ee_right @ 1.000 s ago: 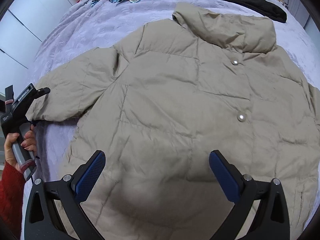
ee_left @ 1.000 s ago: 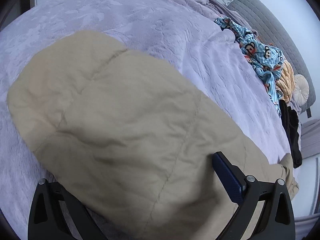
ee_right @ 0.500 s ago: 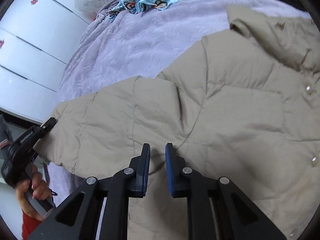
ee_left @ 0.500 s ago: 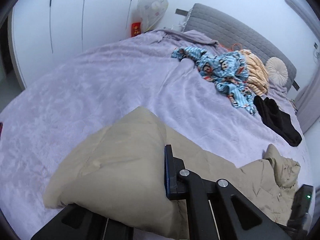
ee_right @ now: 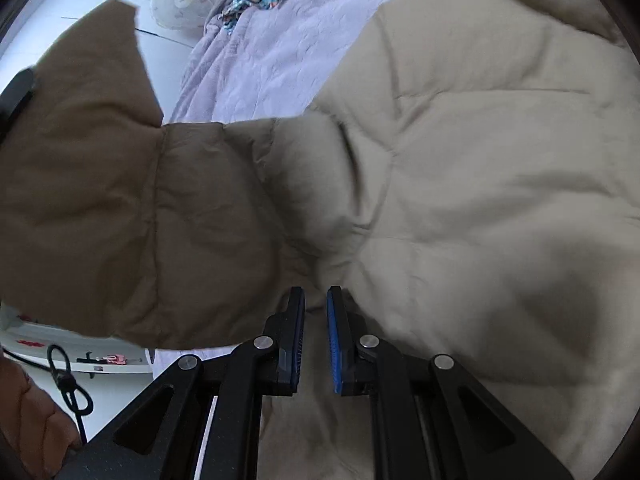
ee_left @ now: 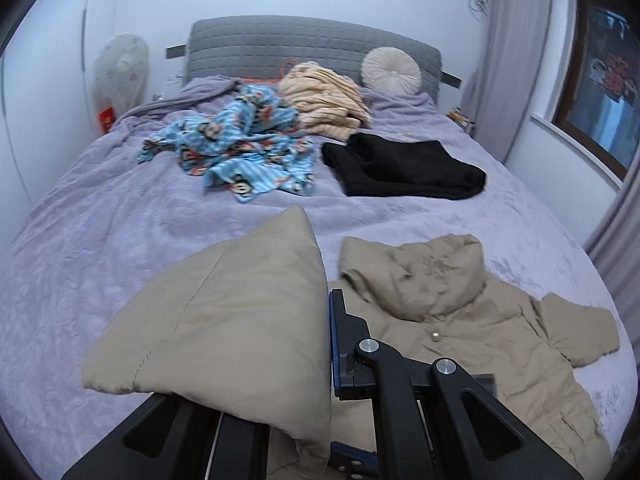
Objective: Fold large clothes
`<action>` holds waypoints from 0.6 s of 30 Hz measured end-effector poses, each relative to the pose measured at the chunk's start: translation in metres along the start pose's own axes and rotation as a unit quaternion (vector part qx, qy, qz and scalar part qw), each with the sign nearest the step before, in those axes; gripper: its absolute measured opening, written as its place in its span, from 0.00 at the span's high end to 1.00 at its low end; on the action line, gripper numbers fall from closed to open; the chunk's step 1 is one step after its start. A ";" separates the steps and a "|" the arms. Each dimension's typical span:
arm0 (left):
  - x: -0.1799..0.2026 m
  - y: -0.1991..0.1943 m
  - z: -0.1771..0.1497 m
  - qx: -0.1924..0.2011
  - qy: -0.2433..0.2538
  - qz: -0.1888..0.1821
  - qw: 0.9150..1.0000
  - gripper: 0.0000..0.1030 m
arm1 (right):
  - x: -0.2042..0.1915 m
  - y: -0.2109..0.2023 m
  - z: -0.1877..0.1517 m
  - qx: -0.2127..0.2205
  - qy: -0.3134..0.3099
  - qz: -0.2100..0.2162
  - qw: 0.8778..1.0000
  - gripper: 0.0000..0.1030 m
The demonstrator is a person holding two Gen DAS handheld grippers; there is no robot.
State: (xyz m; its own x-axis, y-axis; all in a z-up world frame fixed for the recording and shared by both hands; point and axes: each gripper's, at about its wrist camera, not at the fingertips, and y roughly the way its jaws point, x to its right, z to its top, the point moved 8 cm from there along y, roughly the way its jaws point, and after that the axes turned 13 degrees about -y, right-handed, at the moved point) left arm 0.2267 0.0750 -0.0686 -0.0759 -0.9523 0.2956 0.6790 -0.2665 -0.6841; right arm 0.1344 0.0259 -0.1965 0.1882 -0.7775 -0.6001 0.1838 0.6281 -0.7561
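Note:
A beige puffer jacket (ee_left: 460, 340) lies front up on the lilac bed cover (ee_left: 100, 240), collar toward the headboard. My left gripper (ee_left: 326, 344) is shut on the end of its sleeve (ee_left: 224, 312). The sleeve hangs raised off the bed and drapes over the left finger, hiding it. In the right wrist view the lifted sleeve (ee_right: 100, 200) stretches leftward from the jacket body (ee_right: 480, 160). My right gripper (ee_right: 316, 320) points down at the jacket just below the sleeve's root. Its blue pads stand almost together, pinching a fold of the fabric.
Toward the headboard lie a blue patterned garment (ee_left: 240, 152), a black garment (ee_left: 400, 168), a peach striped one (ee_left: 324, 96) and a round cushion (ee_left: 390, 70). A fan (ee_left: 120, 68) stands by the wall. A person's sleeve (ee_right: 28, 420) shows at lower left.
The left gripper closed on the sleeve end, lifted it and rolled as it swung toward the jacket body. The right gripper went from wide open to nearly closed and sank onto the jacket.

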 end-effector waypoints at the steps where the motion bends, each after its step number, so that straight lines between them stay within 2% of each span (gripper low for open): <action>1: 0.021 0.009 -0.011 -0.013 0.020 -0.008 1.000 0.91 | 0.016 -0.021 -0.005 0.012 0.005 -0.021 1.000 0.88; 5: 0.094 0.051 -0.072 -0.063 0.107 -0.013 0.992 0.91 | 0.076 -0.089 -0.023 0.044 0.013 -0.107 0.993 0.88; 8: 0.116 0.089 -0.123 -0.110 0.157 0.018 0.981 0.91 | 0.115 -0.124 -0.039 0.050 0.025 -0.152 0.987 0.88; 11: 0.113 0.108 -0.159 -0.139 0.185 0.056 0.971 0.91 | 0.141 -0.141 -0.050 0.049 0.042 -0.165 0.984 0.88; 13: 0.107 0.109 -0.172 -0.144 0.193 0.070 0.968 0.91 | 0.152 -0.147 -0.052 0.049 0.052 -0.164 0.984 0.88; 17: 0.107 0.092 -0.177 -0.147 0.190 0.058 0.969 0.90 | 0.153 -0.136 -0.041 0.050 0.057 -0.154 0.985 0.88; 18: 0.107 0.088 -0.176 -0.150 0.182 0.053 0.970 0.75 | 0.153 -0.131 -0.034 0.048 0.055 -0.157 0.985 0.88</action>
State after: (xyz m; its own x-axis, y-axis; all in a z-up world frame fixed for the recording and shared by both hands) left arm 0.1500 -0.0763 -0.2152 -0.3073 -0.9516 -0.0056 0.4578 -0.1427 -0.8775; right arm 0.1061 -0.1765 -0.1978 0.0037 -0.9292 -0.3695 0.3069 0.3527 -0.8840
